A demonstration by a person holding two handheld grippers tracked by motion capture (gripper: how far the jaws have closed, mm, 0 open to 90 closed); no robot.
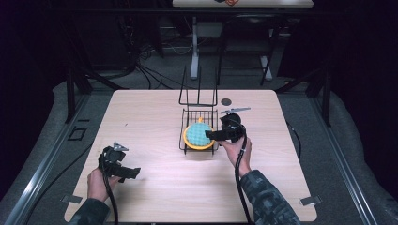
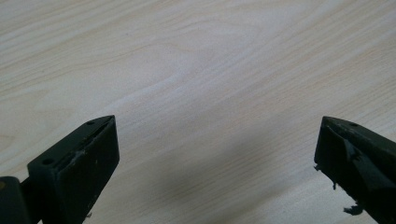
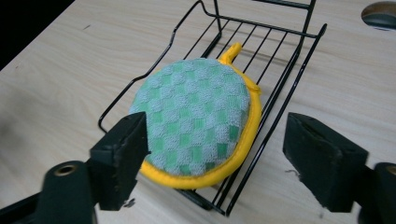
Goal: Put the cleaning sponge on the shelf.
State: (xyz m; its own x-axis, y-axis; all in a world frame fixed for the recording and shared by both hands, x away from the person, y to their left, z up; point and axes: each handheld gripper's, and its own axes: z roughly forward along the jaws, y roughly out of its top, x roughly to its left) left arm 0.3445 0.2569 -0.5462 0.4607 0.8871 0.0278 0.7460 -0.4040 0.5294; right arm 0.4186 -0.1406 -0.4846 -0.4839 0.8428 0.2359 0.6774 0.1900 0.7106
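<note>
One green-checked pot holder with a yellow rim lies in the single wire rack at centre frame on the bench. Your right tongs hang open beside its right edge, gripping nothing. Your left tongs, lower left, gape open over bare wood.

Black two-jaw left gripper and right gripper, grey triangular top plates, trailing black cables, scuffed pads, dark camouflage-pattern sleeves.

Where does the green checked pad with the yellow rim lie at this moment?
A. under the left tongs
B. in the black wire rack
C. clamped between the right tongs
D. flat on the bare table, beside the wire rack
B: the green checked pad rests on the bars of the black wire rack, while the right tongs stand open in front of it, their pads off it.
</note>
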